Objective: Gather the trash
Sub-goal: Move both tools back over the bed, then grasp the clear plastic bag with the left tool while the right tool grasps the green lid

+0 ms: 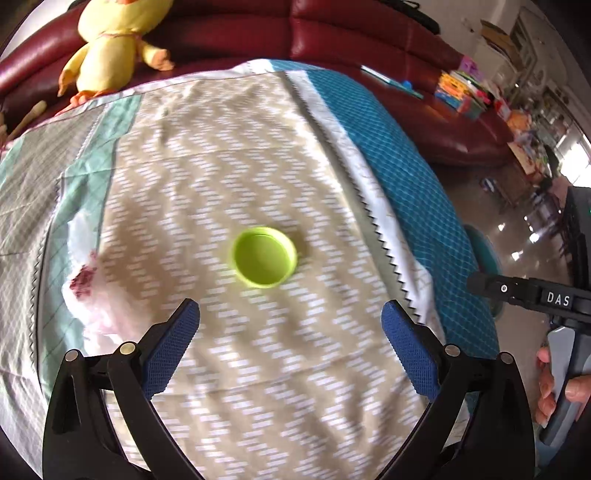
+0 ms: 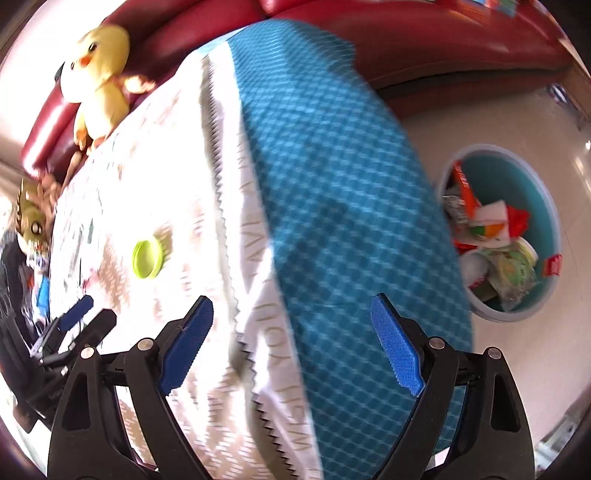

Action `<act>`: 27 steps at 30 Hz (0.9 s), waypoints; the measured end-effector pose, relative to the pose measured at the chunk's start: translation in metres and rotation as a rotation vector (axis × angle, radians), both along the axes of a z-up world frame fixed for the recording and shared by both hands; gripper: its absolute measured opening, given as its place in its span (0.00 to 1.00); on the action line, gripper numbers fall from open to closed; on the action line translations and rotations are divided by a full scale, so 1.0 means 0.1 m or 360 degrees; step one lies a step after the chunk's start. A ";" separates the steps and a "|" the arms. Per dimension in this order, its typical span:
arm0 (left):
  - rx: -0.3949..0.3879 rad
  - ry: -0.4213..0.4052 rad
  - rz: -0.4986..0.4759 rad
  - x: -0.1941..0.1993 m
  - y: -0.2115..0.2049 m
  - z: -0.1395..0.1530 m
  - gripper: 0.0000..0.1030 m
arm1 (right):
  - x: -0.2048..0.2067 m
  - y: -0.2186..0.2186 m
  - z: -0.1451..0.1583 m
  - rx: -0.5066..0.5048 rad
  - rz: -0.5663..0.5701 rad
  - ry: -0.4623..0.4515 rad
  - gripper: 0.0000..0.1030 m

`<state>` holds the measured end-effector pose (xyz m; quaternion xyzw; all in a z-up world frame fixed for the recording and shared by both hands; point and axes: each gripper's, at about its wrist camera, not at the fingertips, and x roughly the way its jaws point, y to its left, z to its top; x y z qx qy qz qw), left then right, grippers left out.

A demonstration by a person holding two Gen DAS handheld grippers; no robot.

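Note:
A lime green plastic lid (image 1: 264, 257) lies open side up on the patterned tablecloth (image 1: 229, 177), just ahead of my left gripper (image 1: 290, 317), which is open and empty. A crumpled white tissue with a dark red stain (image 1: 86, 280) lies to the left of that gripper. My right gripper (image 2: 291, 325) is open and empty above the cloth's blue edge. The lid also shows in the right wrist view (image 2: 149, 258), to the far left. A teal trash bin (image 2: 532, 192) holding wrappers stands on the floor at the right.
A yellow plush duck (image 1: 110, 44) sits on the dark red sofa (image 1: 369, 33) behind the table. Books and toys (image 1: 461, 88) lie on the sofa's right end. The other gripper's body marked DAS (image 1: 535, 295) is at the right edge.

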<state>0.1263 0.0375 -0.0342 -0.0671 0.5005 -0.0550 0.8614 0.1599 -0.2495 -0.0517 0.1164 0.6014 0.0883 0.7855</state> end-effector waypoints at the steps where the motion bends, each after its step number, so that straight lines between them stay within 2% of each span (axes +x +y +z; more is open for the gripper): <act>1: 0.0011 0.0000 0.0042 -0.02 0.14 -0.01 0.96 | 0.02 0.12 -0.01 -0.0018 0.0040 0.0002 0.81; 6: 0.0088 0.0026 0.0224 -0.07 0.74 -0.12 0.96 | 0.13 0.72 -0.04 -0.0092 0.0254 -0.0035 0.81; 10: 0.0117 0.0067 0.0307 -0.05 1.08 -0.29 0.96 | 0.18 1.09 -0.08 -0.0139 0.0394 -0.0063 0.81; 14: 0.0122 0.0079 0.0358 0.00 1.25 -0.42 0.96 | 0.25 1.35 -0.14 -0.0195 0.0466 -0.0073 0.81; 19: 0.0023 0.0094 0.0387 0.08 1.38 -0.54 0.96 | 0.33 1.58 -0.23 -0.0193 0.0508 -0.0013 0.81; 21: 0.0026 0.0075 0.0387 0.07 1.39 -0.55 0.92 | 0.37 1.66 -0.26 -0.0204 0.0532 -0.0008 0.81; 22: 0.0048 0.0057 0.0381 0.06 1.38 -0.55 0.83 | 0.38 1.69 -0.27 -0.0208 0.0536 -0.0007 0.81; 23: 0.0081 0.0042 0.0374 0.06 1.37 -0.54 0.66 | 0.39 1.73 -0.28 -0.0215 0.0536 -0.0008 0.81; 25: 0.0090 0.0031 0.0361 0.05 1.39 -0.51 0.42 | 0.42 1.79 -0.30 -0.0228 0.0541 -0.0011 0.81; 27: 0.0046 0.0031 0.0361 0.05 1.44 -0.49 0.38 | 0.46 1.88 -0.31 -0.0245 0.0556 -0.0027 0.81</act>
